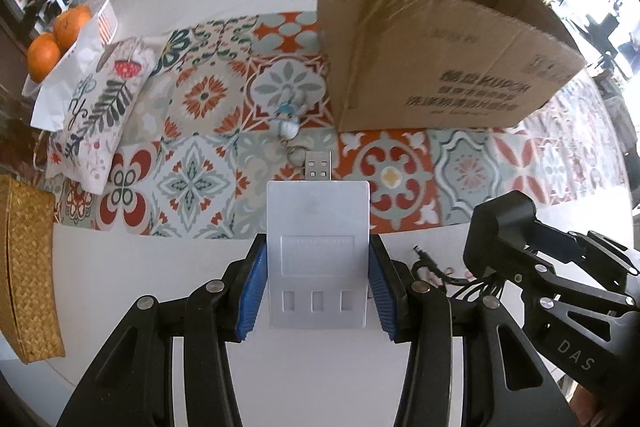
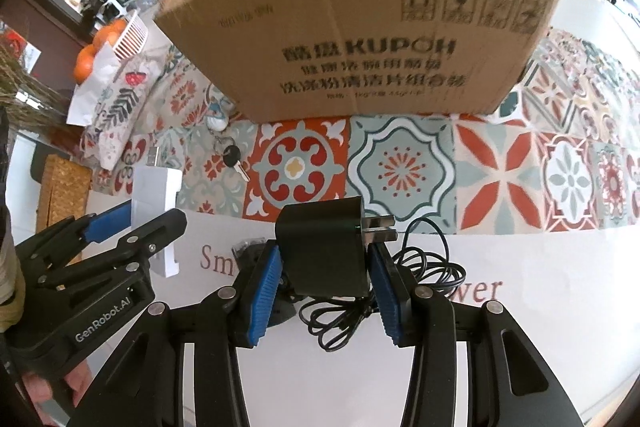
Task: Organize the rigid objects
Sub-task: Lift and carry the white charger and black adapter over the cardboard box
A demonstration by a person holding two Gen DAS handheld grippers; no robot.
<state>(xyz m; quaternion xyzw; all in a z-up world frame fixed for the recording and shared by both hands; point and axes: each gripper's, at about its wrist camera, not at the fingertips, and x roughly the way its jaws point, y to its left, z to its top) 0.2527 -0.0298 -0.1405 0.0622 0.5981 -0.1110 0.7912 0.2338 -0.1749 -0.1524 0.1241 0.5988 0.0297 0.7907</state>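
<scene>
My left gripper (image 1: pixel 318 267) is shut on a flat white USB hub (image 1: pixel 318 227) with its metal plug pointing forward; the hub also shows in the right wrist view (image 2: pixel 156 195), above the white table. My right gripper (image 2: pixel 324 267) is shut on a black power adapter (image 2: pixel 324 247) with two prongs, its black cable (image 2: pixel 384 291) coiled beneath; the adapter also shows in the left wrist view (image 1: pixel 500 231). An open cardboard box (image 1: pixel 432 39) (image 2: pixel 360 39) stands ahead on a patterned mat (image 1: pixel 208 131). A key on a keychain (image 2: pixel 234 159) with a small blue-white figure (image 1: pixel 288 119) lies by the box's left corner.
A patterned pouch (image 1: pixel 100 107) and a white paper bag (image 1: pixel 68 79) lie at the left. A white basket with oranges (image 1: pixel 60 35) stands at the far left. A woven straw box (image 1: pixel 28 267) sits at the left table edge.
</scene>
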